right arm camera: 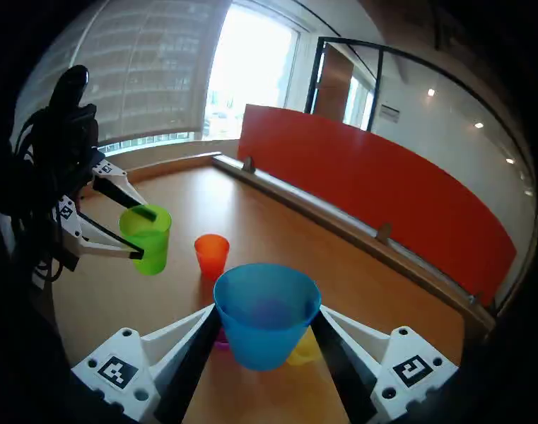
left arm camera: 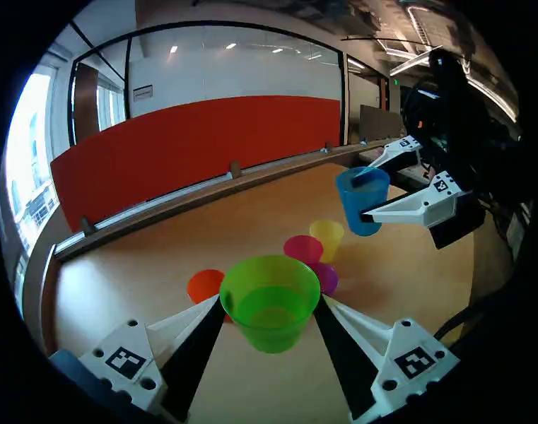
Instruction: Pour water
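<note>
1. I count six in all: green cup (left arm camera: 270, 311), blue cup (right arm camera: 267, 332), orange cup (left arm camera: 205, 284), pink cup (left arm camera: 303, 248), purple cup (left arm camera: 327, 277), yellow cup (left arm camera: 327, 235).
2. My left gripper (left arm camera: 270, 304) is closed partway, with both fingers pressing on the green cup, which is lifted off the wooden table (left arm camera: 162, 261).
3. My right gripper (right arm camera: 267, 314) clamps the blue cup the same way, also raised.
4. The other four cups stand clustered on the table between my grippers.
</note>
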A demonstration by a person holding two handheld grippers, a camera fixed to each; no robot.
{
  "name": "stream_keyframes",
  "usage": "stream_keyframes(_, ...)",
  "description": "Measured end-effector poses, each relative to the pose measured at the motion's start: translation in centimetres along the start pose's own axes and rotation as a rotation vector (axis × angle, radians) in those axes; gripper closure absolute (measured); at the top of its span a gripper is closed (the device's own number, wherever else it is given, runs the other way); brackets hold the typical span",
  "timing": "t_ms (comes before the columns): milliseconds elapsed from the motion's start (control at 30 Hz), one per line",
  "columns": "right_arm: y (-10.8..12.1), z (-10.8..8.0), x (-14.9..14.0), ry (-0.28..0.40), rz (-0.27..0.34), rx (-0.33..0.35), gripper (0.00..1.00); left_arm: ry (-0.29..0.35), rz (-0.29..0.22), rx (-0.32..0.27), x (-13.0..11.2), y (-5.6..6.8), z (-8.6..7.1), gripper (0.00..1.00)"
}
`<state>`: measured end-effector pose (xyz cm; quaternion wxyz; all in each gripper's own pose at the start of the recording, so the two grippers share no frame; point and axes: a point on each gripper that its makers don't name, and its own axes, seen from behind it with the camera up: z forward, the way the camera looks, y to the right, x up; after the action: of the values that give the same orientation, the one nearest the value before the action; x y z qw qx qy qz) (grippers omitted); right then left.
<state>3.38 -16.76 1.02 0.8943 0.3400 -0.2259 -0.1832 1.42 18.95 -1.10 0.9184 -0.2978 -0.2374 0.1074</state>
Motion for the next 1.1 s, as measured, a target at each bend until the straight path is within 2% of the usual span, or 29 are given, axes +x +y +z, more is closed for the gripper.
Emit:
stream_keyframes(600, 0.0, 0.9, -5.1, -0.083, 0.006, 0.012, 0.11, -0.07, 0.015, -0.013, -3.9, -0.1, 1.2, 0.14)
stream_keyframes(1100, -0.5, 1.6, -8.1, -0.144, -0.002, 0.028, 0.11, -0.13, 0.024, -0.029, -7.1, -0.2, 2.8, 0.14)
